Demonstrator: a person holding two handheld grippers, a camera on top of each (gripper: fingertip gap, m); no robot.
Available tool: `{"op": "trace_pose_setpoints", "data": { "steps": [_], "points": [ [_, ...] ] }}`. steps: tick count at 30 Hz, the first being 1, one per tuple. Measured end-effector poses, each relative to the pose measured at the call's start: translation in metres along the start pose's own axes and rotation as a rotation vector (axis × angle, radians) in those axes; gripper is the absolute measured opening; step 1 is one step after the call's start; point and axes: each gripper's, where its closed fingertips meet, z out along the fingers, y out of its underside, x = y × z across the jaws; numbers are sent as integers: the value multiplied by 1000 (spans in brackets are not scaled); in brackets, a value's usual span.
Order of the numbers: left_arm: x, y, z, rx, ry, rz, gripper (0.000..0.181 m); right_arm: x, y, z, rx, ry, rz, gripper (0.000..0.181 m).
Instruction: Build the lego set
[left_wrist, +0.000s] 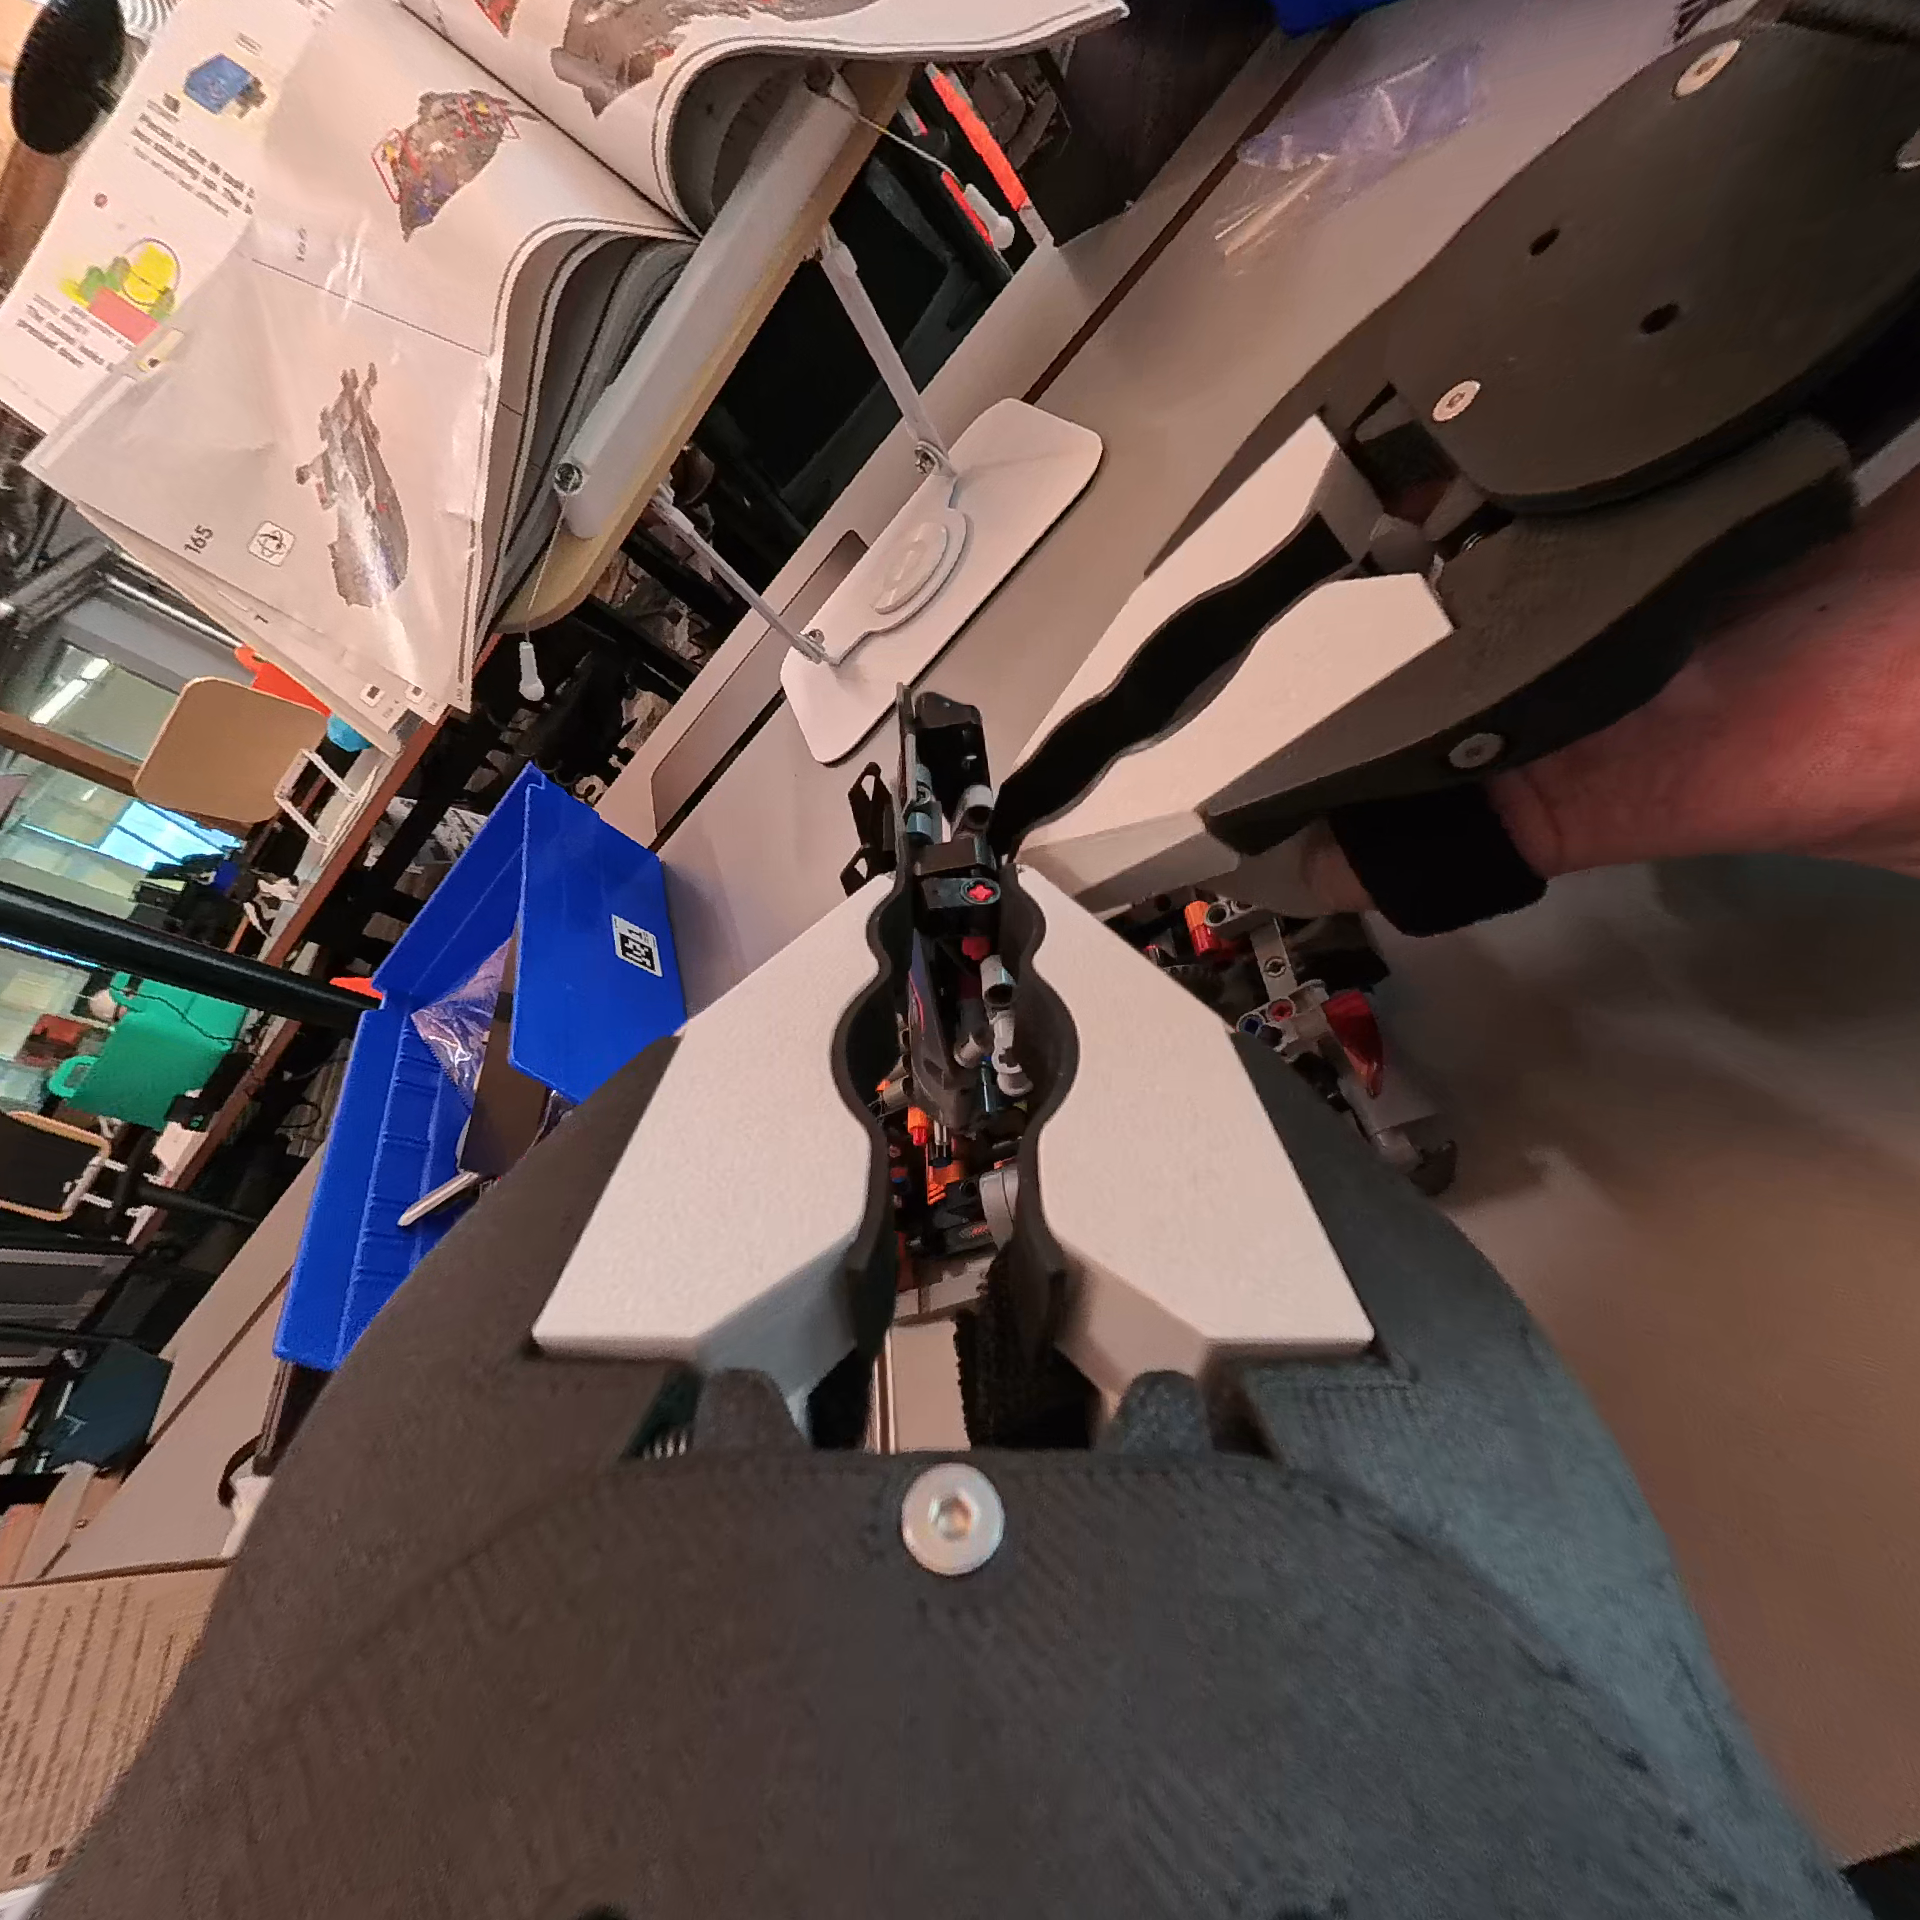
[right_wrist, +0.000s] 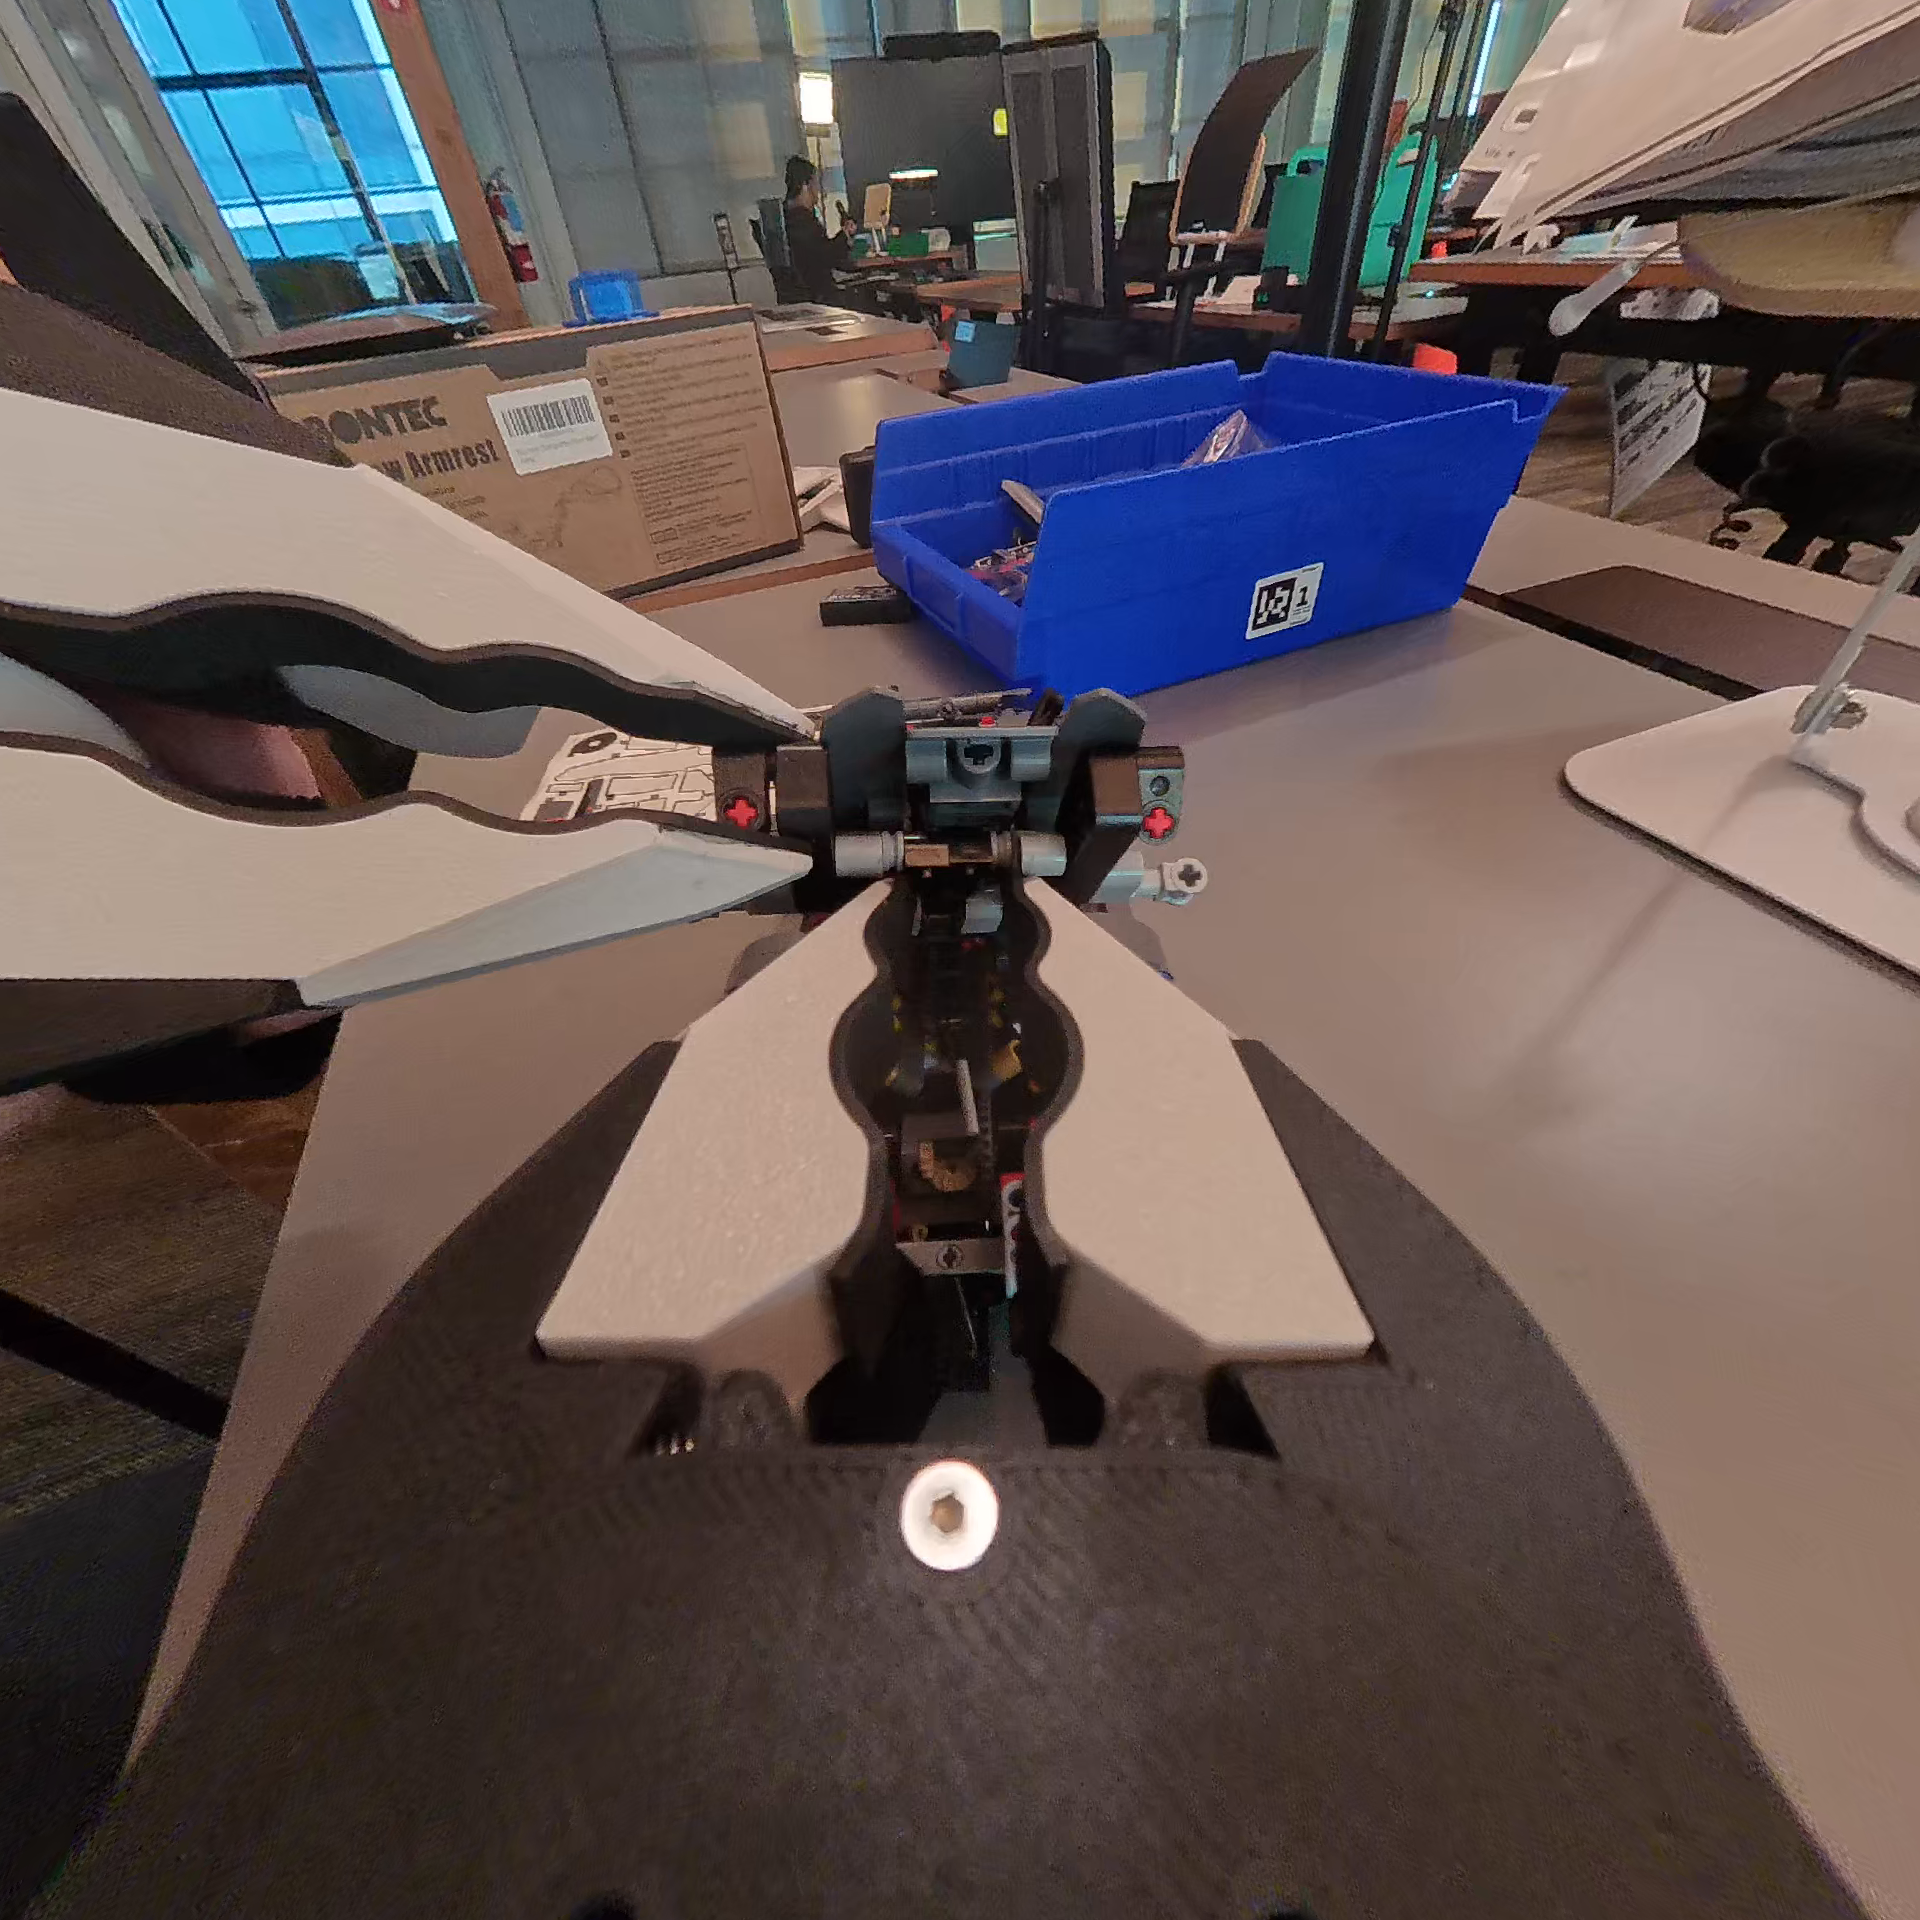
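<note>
A black and grey Lego Technic model (left_wrist: 948, 790) with red axle ends is held above the grey table between both grippers. My left gripper (left_wrist: 956, 883) is shut on it, and the model runs between its white fingers. In the right wrist view the left gripper (right_wrist: 805, 795) comes in from the left and pinches the model's (right_wrist: 971, 769) left side. My right gripper (right_wrist: 956, 899) is shut on the model's narrow middle. In the left wrist view the right gripper (left_wrist: 1013, 831) reaches in from the upper right. More of the build, with a red clear piece (left_wrist: 1356, 1023), shows under it.
A blue bin (right_wrist: 1195, 520) with bagged parts stands behind the model, also in the left wrist view (left_wrist: 582, 935). An open instruction book (left_wrist: 312, 312) rests on a stand with a white base (right_wrist: 1766, 810). A cardboard box (right_wrist: 582, 457) and a sticker sheet (right_wrist: 613, 774) lie to the left. The tips of both grippers are at nearly the same place.
</note>
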Motion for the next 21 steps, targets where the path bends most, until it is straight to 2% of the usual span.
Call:
{"op": "trace_pose_setpoints", "data": {
  "steps": [3, 6, 14, 17, 21],
  "points": [
    [-3, -1, 0, 7, 1, -24, 14, -2, 0, 3, -10, -2, 11, 11],
    [-5, -1, -1, 16, 7, -36, 14, -2, 0, 6, -11, -22, 61, 0],
    [-4, -2, 1, 33, 12, -47, 14, -2, 3, 3, -19, -48, 24, 9],
    [-7, -9, -2, 63, 17, -77, 14, -3, 1, -5, -17, -30, -56, 13],
    [-7, -16, -5, 95, 44, -112, 14, 6, -5, -20, 2, -13, -41, 14]
  ]
}}
